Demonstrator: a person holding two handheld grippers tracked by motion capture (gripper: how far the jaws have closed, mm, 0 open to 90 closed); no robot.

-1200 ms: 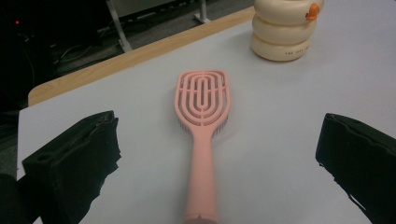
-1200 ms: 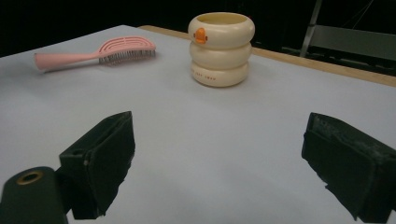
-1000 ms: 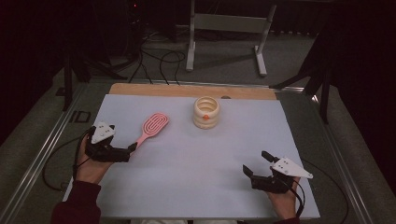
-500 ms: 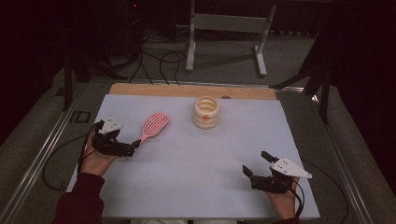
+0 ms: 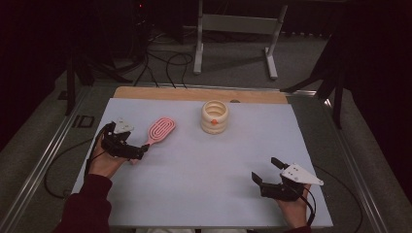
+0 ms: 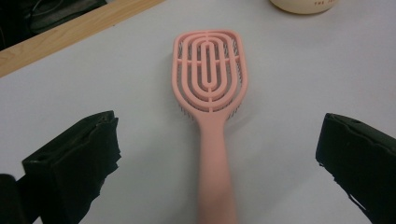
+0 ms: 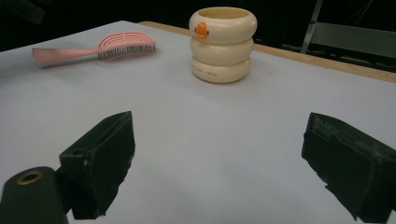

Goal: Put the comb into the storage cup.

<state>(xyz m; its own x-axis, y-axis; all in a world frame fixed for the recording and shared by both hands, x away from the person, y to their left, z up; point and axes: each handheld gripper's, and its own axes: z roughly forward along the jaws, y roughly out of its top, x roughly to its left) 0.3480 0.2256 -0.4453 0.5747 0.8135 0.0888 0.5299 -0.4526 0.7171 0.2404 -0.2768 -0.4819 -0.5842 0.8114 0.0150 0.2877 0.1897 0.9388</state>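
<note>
Pink plastic, slotted and vented, the hairbrush (image 6: 210,93) lies flat on the pale grey table cover (image 5: 204,170) with its bristles down and its handle pointing toward the left gripper (image 5: 138,151). Seen from above, the brush sits at the left of the table, well apart from the cream duck-faced cup (image 5: 214,117) standing near the far edge.

The left gripper's jaws are spread wide and hold nothing; in the left gripper view they flank the handle on either side, with bare table between each jaw and the plastic. The step in hand looks to be a grasp on that handle. To do it well, the jaws should probably go a little farther forward, so they close on the middle of the handle rather than on its very end, and stay low enough that the pads meet the handle's sides squarely. The handle is narrow and smooth, so an off-centre pinch might let it twist or skid across the cover.

The left hand (image 5: 104,160) rests low at the table's left edge, forearm in a dark red sleeve (image 5: 85,208) coming up from the bottom, gripper levelled toward the brush. The right gripper (image 5: 265,180) waits near the front right of the table, its jaws also wide apart and empty, aimed across the table toward the cup and brush, with the right hand (image 5: 294,208) held low behind it.
</note>
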